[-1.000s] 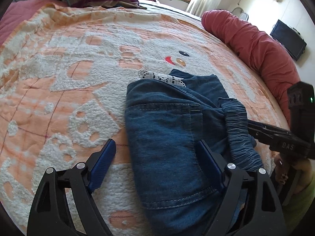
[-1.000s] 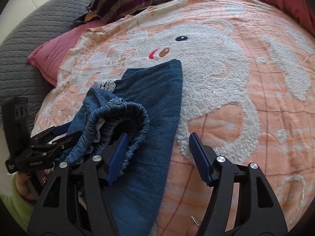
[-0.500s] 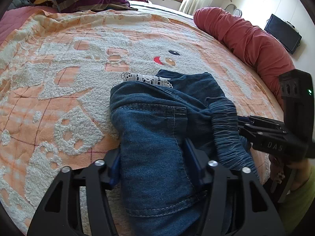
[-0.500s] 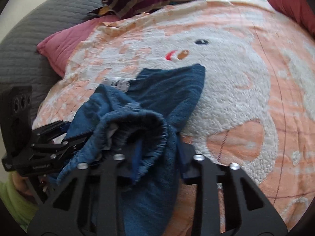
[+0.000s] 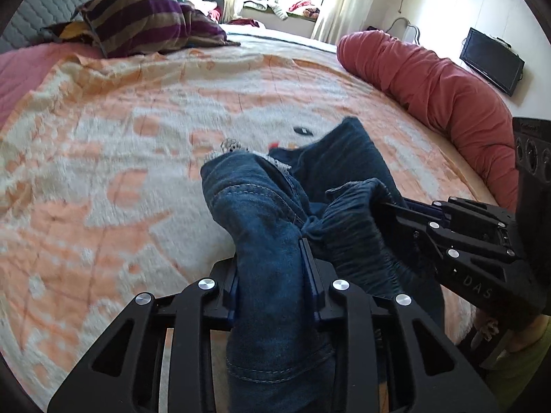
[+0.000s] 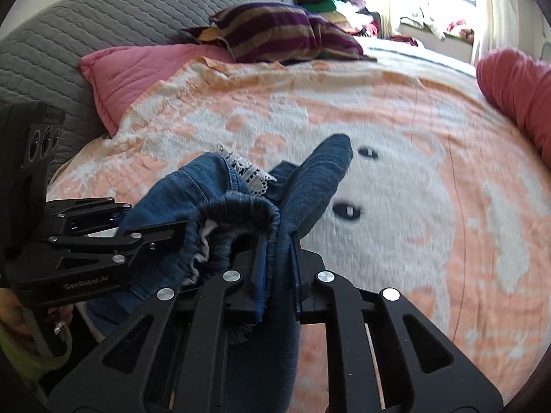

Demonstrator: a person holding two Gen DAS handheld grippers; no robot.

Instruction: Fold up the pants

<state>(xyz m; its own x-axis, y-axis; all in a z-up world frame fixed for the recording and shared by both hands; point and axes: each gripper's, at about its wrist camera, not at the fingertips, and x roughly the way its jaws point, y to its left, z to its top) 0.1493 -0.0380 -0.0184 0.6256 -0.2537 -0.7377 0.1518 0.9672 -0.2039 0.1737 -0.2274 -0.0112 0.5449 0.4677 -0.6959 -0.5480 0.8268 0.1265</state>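
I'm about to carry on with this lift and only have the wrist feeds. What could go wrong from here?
1. Both the left gripper and right gripper pinch bunched denim, so the pants may be gripped through uneven layers and the fold could come out crooked.
2. The elastic waistband hangs loose between the grippers; it may sag or twist.
3. The lace trim sticks out and could end up creased inside the fold.

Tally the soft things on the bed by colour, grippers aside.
Blue: 1, jeans
Striped purple: 1, pillow
Pink: 1, pillow
Red: 1, bolster
Orange and white: 1, blanket
Total: 5
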